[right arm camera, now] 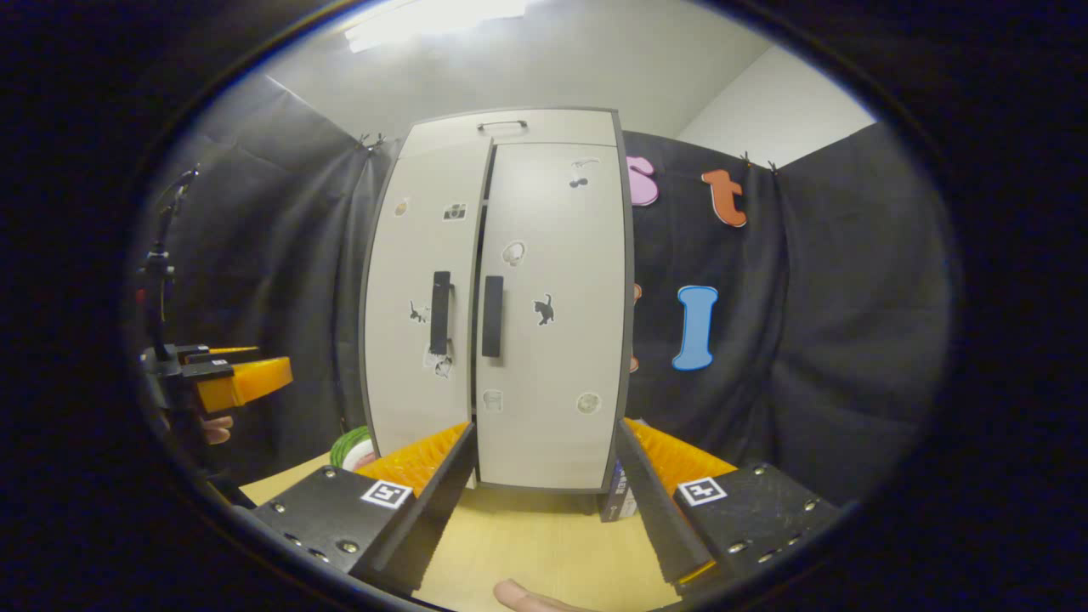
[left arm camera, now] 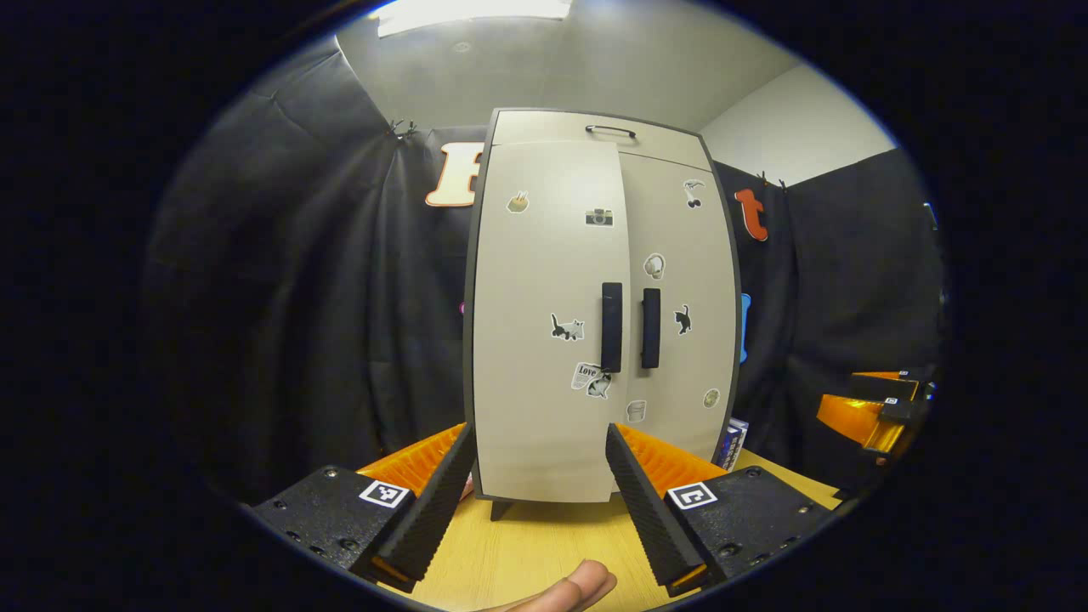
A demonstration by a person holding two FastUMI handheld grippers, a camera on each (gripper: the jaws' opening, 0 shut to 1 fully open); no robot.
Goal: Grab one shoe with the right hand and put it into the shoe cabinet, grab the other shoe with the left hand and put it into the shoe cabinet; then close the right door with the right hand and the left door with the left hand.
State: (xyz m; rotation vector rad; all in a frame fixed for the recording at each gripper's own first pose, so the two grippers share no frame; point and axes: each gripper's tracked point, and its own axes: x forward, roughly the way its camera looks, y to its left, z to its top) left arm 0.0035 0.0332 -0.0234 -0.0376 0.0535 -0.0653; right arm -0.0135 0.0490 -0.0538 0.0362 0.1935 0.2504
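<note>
Shoe cabinet (left arm camera: 595, 314) on far table (left arm camera: 527, 552), both doors about closed, shoes unseen. Left gripper (left arm camera: 540, 497), right gripper (right arm camera: 544, 501): jaws wide apart, empty. Risk: left door (left arm camera: 544, 323) slightly proud, may not latch.

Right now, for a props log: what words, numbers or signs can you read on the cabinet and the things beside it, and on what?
"Love": on a sticker low on the left door.
Other door stickers: pictures, no words.
Box beside the right door: print too small to read.
</note>
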